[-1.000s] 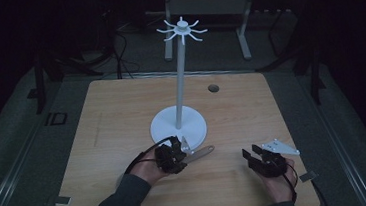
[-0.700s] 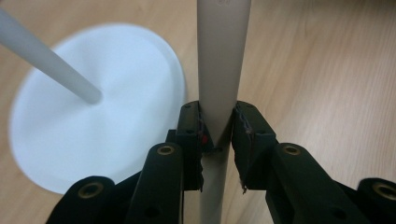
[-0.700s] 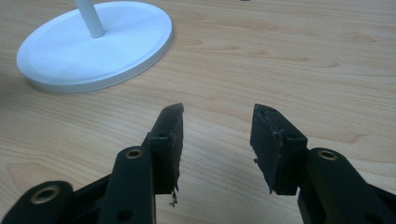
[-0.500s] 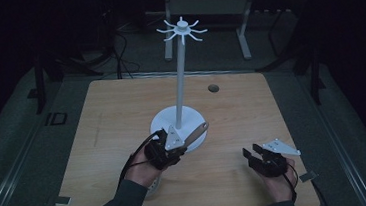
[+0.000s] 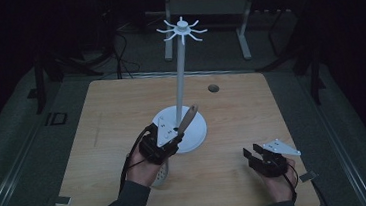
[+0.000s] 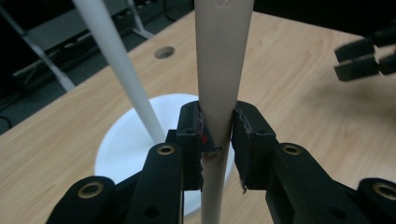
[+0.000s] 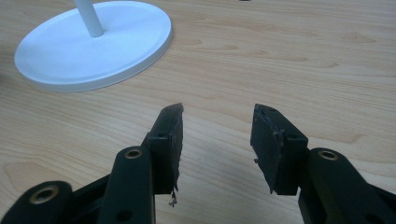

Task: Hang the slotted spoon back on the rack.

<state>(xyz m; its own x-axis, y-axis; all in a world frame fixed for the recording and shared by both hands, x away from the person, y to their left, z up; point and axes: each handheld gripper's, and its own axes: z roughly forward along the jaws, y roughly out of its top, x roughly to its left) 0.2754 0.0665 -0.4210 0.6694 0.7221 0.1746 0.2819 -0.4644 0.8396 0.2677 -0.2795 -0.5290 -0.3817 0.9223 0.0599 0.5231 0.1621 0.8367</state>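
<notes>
Clearly, the step in hand is to lift a kitchen utensil [image 5: 185,124] and hang it on the white stand [image 5: 181,88], and the left gripper [image 5: 167,143] does the work. In the left gripper view its 2 jaws are pressed on the pale handle [image 6: 218,93], low on the handle, so most of its length stands out beyond the jaws. In the high view the utensil is tilted, its wooden handle pointing up and toward the pole, just in front of the round base [image 5: 196,132]; a pale perforated head [image 5: 160,172] seems to hang below the hand, near the table [image 5: 97,120]. The hooks [image 5: 182,30] sit at the very top of the pole, well above the gripper. To do this well, the person should probably raise the utensil straight up first, keeping it away from the pole, because a knock could tip the light stand. The grip should stay firm, since the smooth tapered handle may slide between the pads. Whether the handle end has a hole or loop cannot be told from the pictures. The right gripper [image 5: 265,160] rests low near the right edge of the table with its jaws spread and nothing between them; it could steady the base if needed.
</notes>
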